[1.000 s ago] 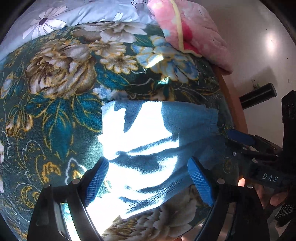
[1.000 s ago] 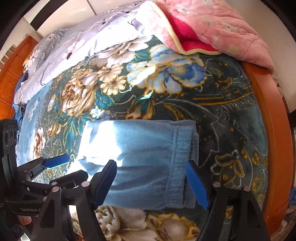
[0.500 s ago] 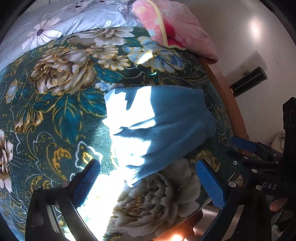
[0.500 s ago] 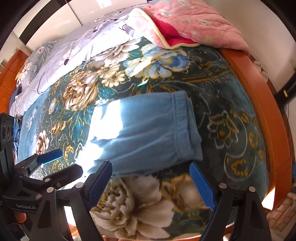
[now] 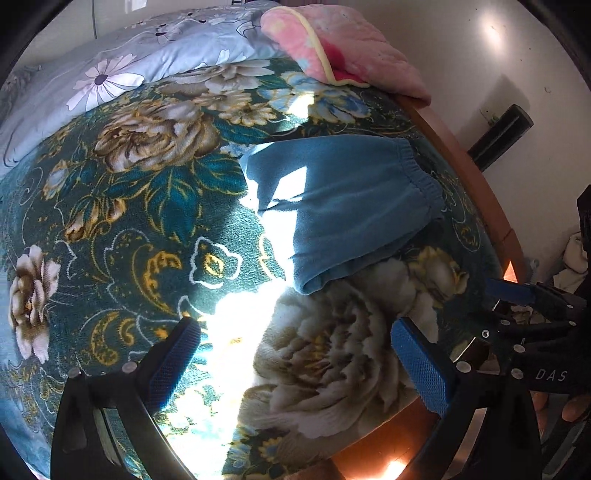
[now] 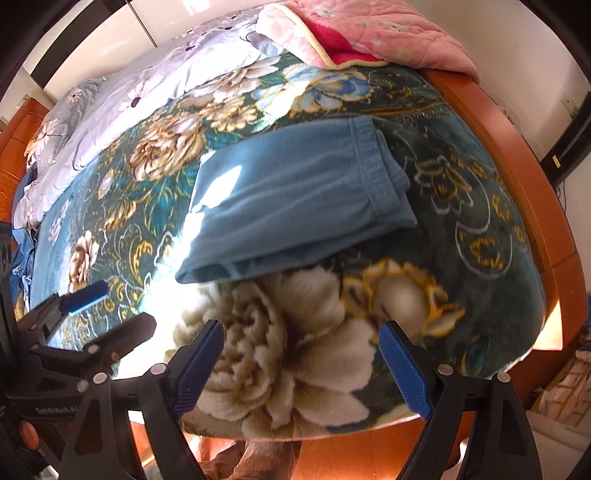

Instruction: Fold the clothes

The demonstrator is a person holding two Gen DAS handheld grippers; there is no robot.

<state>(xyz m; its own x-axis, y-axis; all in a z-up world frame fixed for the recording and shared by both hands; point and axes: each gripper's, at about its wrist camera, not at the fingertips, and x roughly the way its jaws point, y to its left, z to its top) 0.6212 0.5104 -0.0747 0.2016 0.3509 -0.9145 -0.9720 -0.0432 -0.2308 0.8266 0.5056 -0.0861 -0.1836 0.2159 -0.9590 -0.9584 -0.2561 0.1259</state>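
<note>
A folded blue garment [image 5: 351,206] [image 6: 295,206] with an elastic waistband lies flat on the teal floral blanket [image 5: 147,229] [image 6: 461,206], partly in bright sunlight. My left gripper [image 5: 293,330] hangs open over the big pale flower print, nearer the bed's edge than the garment, with nothing between its blue pads. My right gripper [image 6: 301,328] is also open and empty, just short of the garment's near fold. Each gripper shows at the side of the other's view: the right gripper [image 5: 513,295] and the left gripper [image 6: 107,310].
A pink quilt [image 5: 343,48] [image 6: 376,33] and a lilac flowered duvet [image 5: 147,59] [image 6: 147,85] lie at the far end of the bed. The wooden bed frame [image 5: 476,192] [image 6: 517,173] runs along the right. A black object [image 5: 502,133] stands by the wall.
Both grippers have drawn back from over the garment toward the bed's near edge and their jaws stand a little wider. The folded garment stays on the blanket, farther off in both views.
</note>
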